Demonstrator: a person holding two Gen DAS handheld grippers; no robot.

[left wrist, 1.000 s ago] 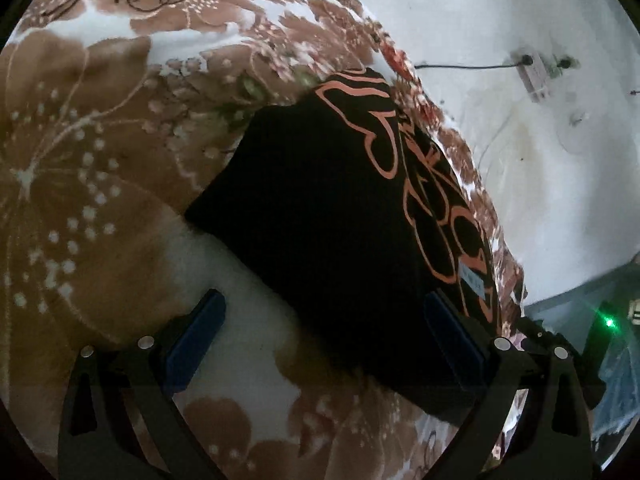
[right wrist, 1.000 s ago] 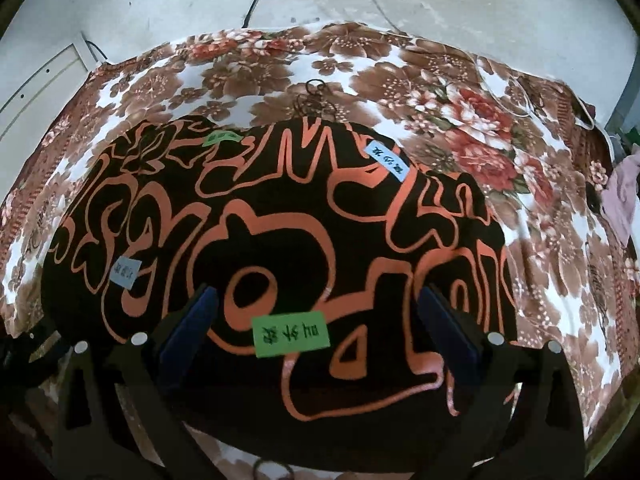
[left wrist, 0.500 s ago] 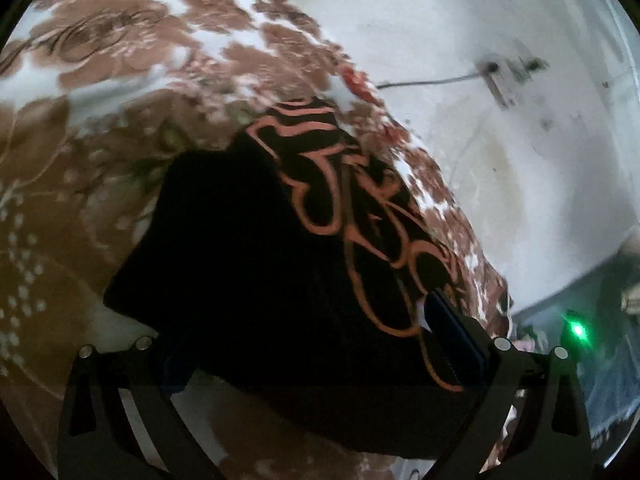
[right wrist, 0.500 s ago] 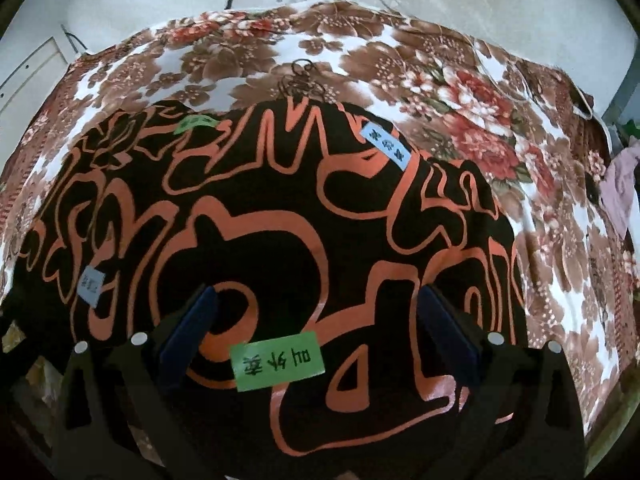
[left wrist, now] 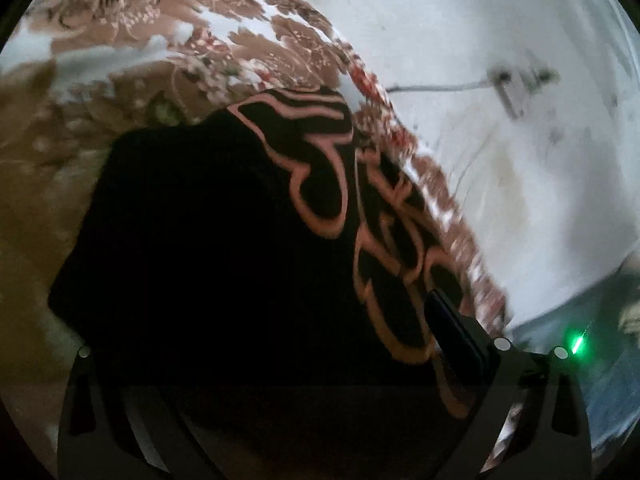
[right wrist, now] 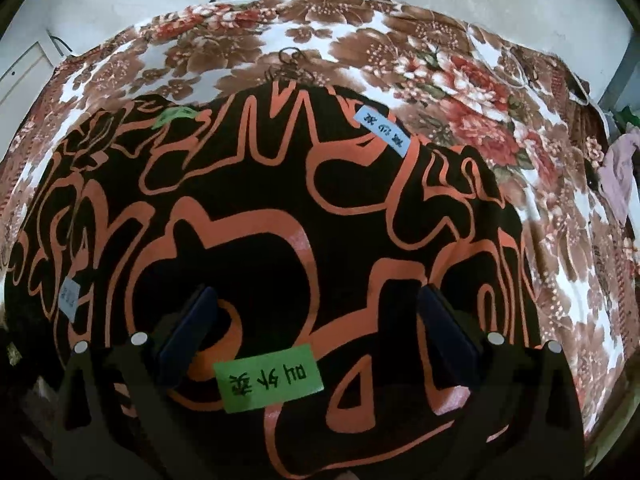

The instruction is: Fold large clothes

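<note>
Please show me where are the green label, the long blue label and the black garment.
green label [right wrist: 268,377], right wrist view, its middle.
long blue label [right wrist: 383,129], right wrist view, its middle.
black garment [left wrist: 224,248], left wrist view, its plain black part.

A black garment with orange looping outlines [left wrist: 248,240] lies on a brown and white floral blanket [left wrist: 132,52], filling the space between the left gripper's [left wrist: 256,344] spread fingers. Beyond the blanket's edge, a pale floor [left wrist: 500,184].

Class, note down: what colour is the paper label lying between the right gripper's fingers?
Green with dark handwriting; the label shows best in the right wrist view.
</note>
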